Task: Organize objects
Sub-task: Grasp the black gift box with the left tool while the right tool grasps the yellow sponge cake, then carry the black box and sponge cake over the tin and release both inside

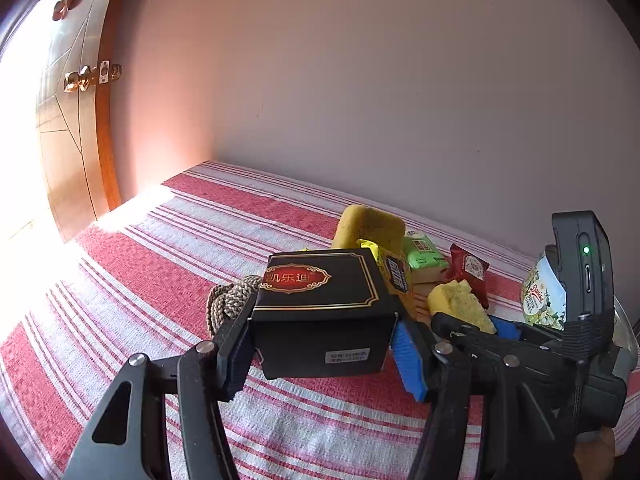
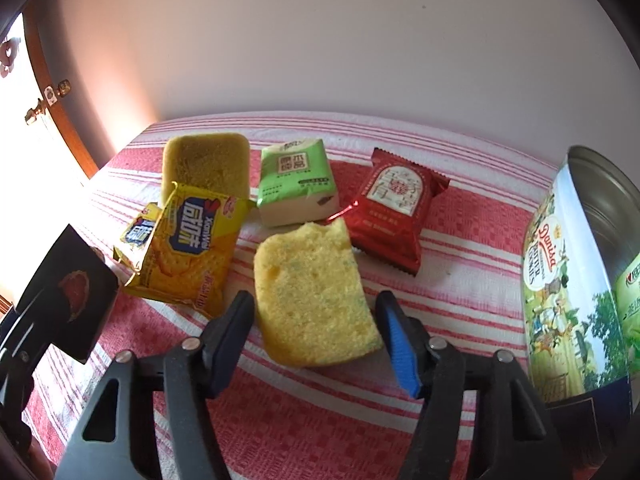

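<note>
My left gripper (image 1: 322,346) is shut on a black box with a red and gold label (image 1: 320,308) and holds it just above the striped cloth; the box also shows at the left of the right wrist view (image 2: 70,292). My right gripper (image 2: 318,336) is open around a torn yellow sponge piece (image 2: 312,296), its fingers on either side of it. A larger yellow sponge (image 2: 206,164), yellow cracker packs (image 2: 188,248), a green tissue pack (image 2: 296,180) and a red snack packet (image 2: 394,208) lie beyond.
An open cookie tin (image 2: 576,280) lies on its side at the right. A coil of braided rope (image 1: 230,300) lies behind the box. The red and white striped cloth (image 1: 160,248) meets a wall behind. A wooden door (image 1: 72,120) stands at the left.
</note>
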Tool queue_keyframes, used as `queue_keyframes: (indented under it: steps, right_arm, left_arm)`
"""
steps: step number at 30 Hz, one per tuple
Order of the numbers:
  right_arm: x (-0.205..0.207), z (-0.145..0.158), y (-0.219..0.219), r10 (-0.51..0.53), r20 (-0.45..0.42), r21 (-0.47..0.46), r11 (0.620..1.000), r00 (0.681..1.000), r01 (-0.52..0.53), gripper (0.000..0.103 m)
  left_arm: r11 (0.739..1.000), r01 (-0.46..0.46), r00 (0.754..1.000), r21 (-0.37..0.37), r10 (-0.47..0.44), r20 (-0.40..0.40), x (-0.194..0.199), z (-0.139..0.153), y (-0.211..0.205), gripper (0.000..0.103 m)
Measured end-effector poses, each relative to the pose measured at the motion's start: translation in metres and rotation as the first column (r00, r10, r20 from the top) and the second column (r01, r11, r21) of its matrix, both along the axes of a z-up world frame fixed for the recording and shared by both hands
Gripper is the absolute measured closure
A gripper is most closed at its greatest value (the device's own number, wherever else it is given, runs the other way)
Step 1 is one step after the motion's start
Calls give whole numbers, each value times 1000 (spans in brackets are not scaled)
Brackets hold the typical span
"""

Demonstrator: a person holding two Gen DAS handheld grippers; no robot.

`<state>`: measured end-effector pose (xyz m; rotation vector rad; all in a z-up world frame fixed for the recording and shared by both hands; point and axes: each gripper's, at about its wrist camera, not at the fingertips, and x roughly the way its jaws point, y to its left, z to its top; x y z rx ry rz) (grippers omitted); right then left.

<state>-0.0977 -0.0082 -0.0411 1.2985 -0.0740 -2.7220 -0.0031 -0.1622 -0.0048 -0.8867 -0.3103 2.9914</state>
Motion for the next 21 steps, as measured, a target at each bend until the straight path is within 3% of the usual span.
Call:
queue_keyframes:
  steps: [4,12,21]
  right_arm:
    - [11,5,10,3,-45,-59,998,999,-6,54]
    - [63,50,33,-13,-276,-78,997,961,-9,54]
    - [101,71,68,-57,-373,16,998,926,68,54]
  left_arm:
    - [1000,-12,999,-4,12,-32,4,0,-1,41]
    - [1000,-8,992,14,9,-125,16,7,-2,41]
    - [999,31,991,24,-27,-135,22,17,36,41]
